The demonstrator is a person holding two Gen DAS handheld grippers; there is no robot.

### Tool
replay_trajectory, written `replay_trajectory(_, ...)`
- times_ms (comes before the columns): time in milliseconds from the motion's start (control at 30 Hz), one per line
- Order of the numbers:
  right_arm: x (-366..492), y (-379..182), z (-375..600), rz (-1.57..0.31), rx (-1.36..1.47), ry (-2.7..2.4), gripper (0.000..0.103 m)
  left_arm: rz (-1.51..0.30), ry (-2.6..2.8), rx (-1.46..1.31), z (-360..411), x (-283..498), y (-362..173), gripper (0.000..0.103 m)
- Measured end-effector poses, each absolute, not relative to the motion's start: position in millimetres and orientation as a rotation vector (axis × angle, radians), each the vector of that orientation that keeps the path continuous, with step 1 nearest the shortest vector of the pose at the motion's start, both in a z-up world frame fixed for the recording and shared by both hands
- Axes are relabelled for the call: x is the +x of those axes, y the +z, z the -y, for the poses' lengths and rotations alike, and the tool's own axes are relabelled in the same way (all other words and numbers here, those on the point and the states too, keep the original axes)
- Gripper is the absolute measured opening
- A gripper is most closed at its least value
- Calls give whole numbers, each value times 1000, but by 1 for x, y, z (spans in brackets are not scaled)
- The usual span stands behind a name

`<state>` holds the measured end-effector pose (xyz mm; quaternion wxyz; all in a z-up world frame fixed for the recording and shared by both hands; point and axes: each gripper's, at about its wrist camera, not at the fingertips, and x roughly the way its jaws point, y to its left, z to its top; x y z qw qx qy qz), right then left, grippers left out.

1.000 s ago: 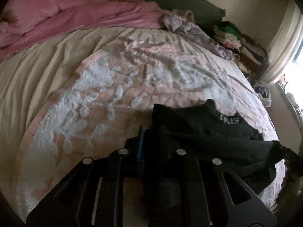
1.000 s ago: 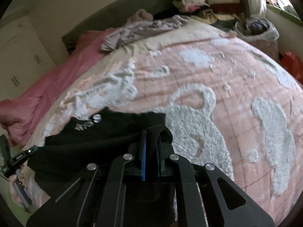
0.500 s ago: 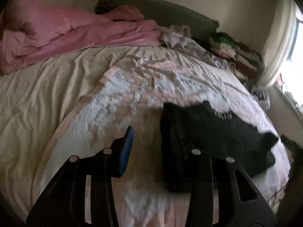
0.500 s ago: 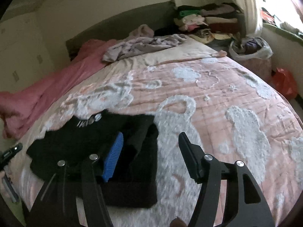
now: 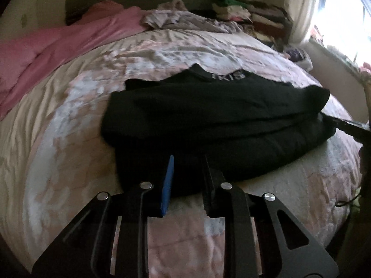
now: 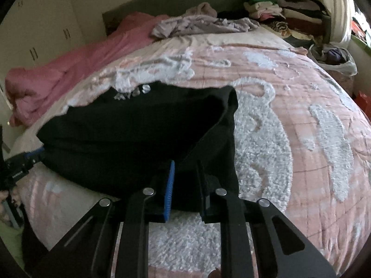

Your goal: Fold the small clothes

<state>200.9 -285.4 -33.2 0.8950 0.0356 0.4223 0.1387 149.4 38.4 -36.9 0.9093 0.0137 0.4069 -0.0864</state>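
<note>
Since both claws sit at the near hem of the black top (image 5: 215, 120), each at its own end, this reads as setup for a two-corner pinch and a fold away from the person.

Left claw (image 5: 186, 180): jaws part open, a moderate gap, straddling the near edge of the fabric. Nothing clamped that I can see. Blue pad (image 5: 168, 183) on the left finger, dark pad opposite.

Right claw (image 6: 184, 180): same state, part open, jaws either side of the hem near the top's right corner. Fabric lies between or just under the fingers; no squeeze visible, so I read it as not gripping.

Top lies flat on the pink quilt (image 6: 289, 115), near the bed's front edge, already doubled by the look of the layered edge in the right view. Printed neckline faces the far side, so the hem is the free edge to lift. Hence the claw placement.

Judgement: next is close both, lift, carry the hem toward the neckline. Risk: catching only the upper layer, or snagging the quilt's tufts.

Farther back: pink duvet (image 5: 58, 44), a crumpled lilac garment (image 6: 201, 24), then a clothes stack (image 6: 285, 9) by the headboard, likely the finished pile.
</note>
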Motion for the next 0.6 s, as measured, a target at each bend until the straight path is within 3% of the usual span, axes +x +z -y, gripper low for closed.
replay_trajectory(600,276,-25,266,-834,65,345,17,-841,-121,-19,-39,250,-35,17)
